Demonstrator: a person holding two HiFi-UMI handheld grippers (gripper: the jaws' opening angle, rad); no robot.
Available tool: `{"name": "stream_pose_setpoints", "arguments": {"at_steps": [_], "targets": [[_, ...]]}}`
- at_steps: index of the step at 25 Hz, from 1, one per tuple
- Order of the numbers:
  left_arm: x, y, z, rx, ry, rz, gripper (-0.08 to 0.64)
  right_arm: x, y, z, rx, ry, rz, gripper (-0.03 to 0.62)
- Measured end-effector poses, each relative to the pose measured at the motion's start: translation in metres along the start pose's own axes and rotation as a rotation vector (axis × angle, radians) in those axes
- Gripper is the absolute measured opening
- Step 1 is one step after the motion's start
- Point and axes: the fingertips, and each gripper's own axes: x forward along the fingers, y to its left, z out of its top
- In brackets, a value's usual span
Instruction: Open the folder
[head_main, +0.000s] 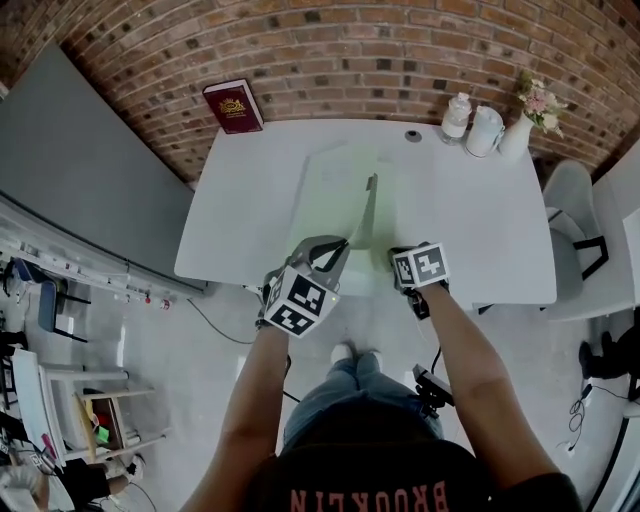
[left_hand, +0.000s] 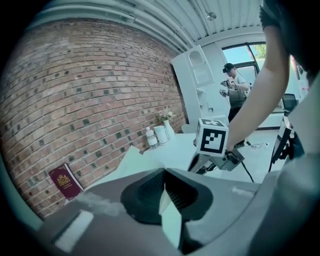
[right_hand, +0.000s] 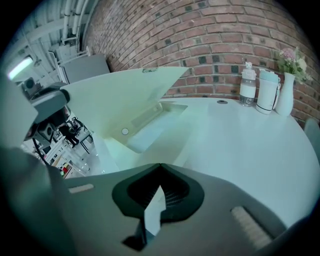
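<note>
A pale green folder (head_main: 335, 190) lies on the white table (head_main: 480, 230), with its front cover (head_main: 368, 205) lifted on edge. My left gripper (head_main: 335, 256) is shut on the cover's near edge. In the left gripper view the thin pale sheet (left_hand: 171, 212) is pinched between the closed jaws of the left gripper (left_hand: 167, 197). My right gripper (head_main: 402, 264) holds the near edge of the folder's back cover down by the table's front. In the right gripper view the raised cover (right_hand: 120, 95) stands at the left, the inner pocket (right_hand: 155, 122) shows, and the right gripper (right_hand: 156, 200) is shut on a pale edge (right_hand: 152, 215).
A red book (head_main: 233, 106) leans on the brick wall at the table's back left. A bottle (head_main: 456, 115), a white jug (head_main: 484, 130) and a flower vase (head_main: 520, 128) stand at the back right. A chair (head_main: 575, 225) sits to the right. A person (left_hand: 233, 90) stands far off.
</note>
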Motion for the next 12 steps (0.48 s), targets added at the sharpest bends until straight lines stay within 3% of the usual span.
{"name": "stream_pose_setpoints", "arguments": {"at_steps": [12], "targets": [[-0.045, 0.051, 0.007, -0.132, -0.052, 0.156, 0.005, 0.000, 0.001, 0.001, -0.067, -0.003, -0.065, 0.003]]}}
